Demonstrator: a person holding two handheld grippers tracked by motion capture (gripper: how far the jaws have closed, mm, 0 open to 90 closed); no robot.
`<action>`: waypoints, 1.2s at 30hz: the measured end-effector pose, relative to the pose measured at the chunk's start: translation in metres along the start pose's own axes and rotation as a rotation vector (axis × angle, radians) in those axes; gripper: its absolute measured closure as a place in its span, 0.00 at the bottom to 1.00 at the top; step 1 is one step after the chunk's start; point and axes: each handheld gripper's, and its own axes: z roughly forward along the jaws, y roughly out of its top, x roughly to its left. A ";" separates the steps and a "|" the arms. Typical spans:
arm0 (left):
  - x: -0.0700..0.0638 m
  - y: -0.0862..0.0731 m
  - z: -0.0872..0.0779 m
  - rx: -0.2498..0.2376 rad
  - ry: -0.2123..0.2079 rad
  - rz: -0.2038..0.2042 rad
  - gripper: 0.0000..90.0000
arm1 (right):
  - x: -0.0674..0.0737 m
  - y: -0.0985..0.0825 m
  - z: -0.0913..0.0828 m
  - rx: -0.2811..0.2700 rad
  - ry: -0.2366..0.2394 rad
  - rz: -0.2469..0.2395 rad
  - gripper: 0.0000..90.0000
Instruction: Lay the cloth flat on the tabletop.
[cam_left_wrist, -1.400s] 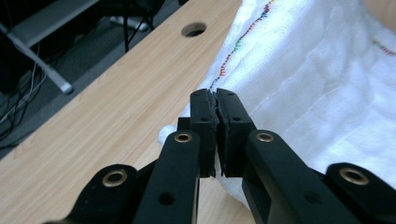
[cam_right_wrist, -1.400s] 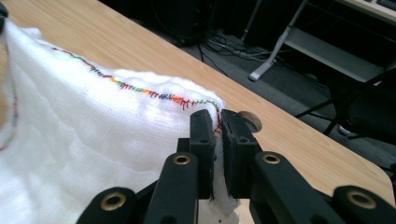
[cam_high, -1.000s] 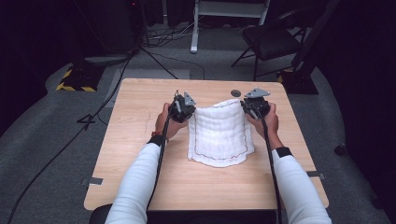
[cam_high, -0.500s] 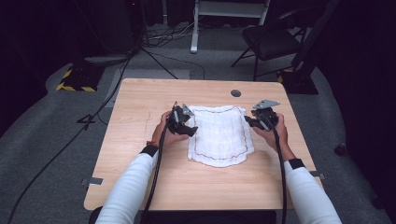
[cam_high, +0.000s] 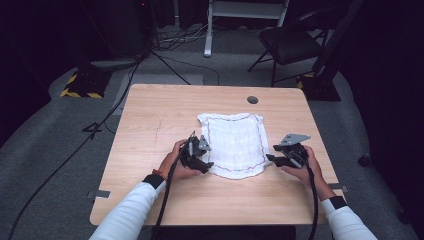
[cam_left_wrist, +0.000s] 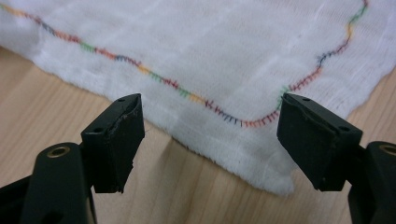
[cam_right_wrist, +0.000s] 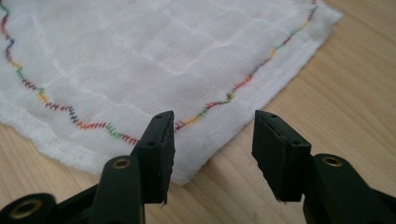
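Lying flat near the middle of the wooden counter (cam_high: 150, 130), the white cloth (cam_high: 234, 145) bears wavy multicoloured stitching but no readable writing. The left claw (cam_high: 204, 164) and right claw (cam_high: 272, 160) have just been opening; both stand released at its near corners, gripping nothing.

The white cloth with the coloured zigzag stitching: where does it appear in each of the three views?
High view: white cloth with coloured zigzag stitching lies mid-table, between both tools.
Left gripper view: it fills the upper part, a corner near the right jaw.
Right gripper view: upper left, corner between the jaws.
Shared landmark: the stitched line.
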 end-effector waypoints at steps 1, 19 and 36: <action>0.001 -0.002 0.001 0.000 -0.008 -0.007 0.26 | 0.001 0.000 0.003 0.013 -0.009 -0.008 0.54; -0.003 -0.023 -0.009 -0.006 -0.088 -0.088 0.26 | 0.008 -0.018 0.001 0.083 -0.007 0.040 0.53; -0.028 -0.048 -0.028 -0.012 -0.112 -0.076 0.25 | 0.032 -0.037 -0.023 0.106 0.023 0.026 0.49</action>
